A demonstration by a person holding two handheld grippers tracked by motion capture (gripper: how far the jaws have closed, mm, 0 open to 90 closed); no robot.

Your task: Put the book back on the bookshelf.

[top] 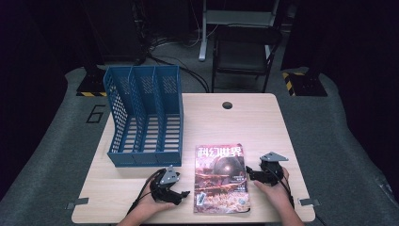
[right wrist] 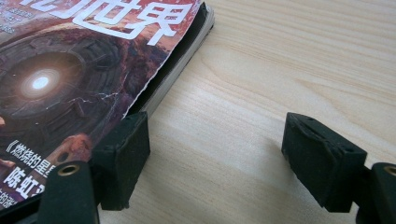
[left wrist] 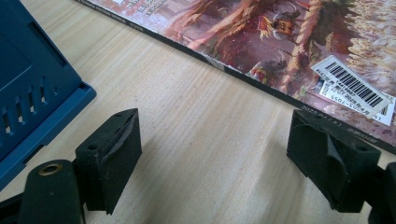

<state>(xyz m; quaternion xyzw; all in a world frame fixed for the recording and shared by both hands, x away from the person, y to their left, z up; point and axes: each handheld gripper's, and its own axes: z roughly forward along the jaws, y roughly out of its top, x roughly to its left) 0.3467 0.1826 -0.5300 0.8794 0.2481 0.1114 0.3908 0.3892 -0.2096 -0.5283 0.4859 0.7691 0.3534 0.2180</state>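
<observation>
My left gripper (top: 181, 194) and right gripper (top: 249, 172) both sit wide open on the table (top: 244, 122), one on each side of the magazine (top: 221, 181), holding nothing.

Reddish-brown magazine (top: 221, 181) with white title, blue perforated file rack (top: 143, 115), pale wood-grain table (top: 263, 122)

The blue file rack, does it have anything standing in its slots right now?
No, the blue file rack has bare slots in the high view, and the magazine lies flat on the table beside it.
</observation>
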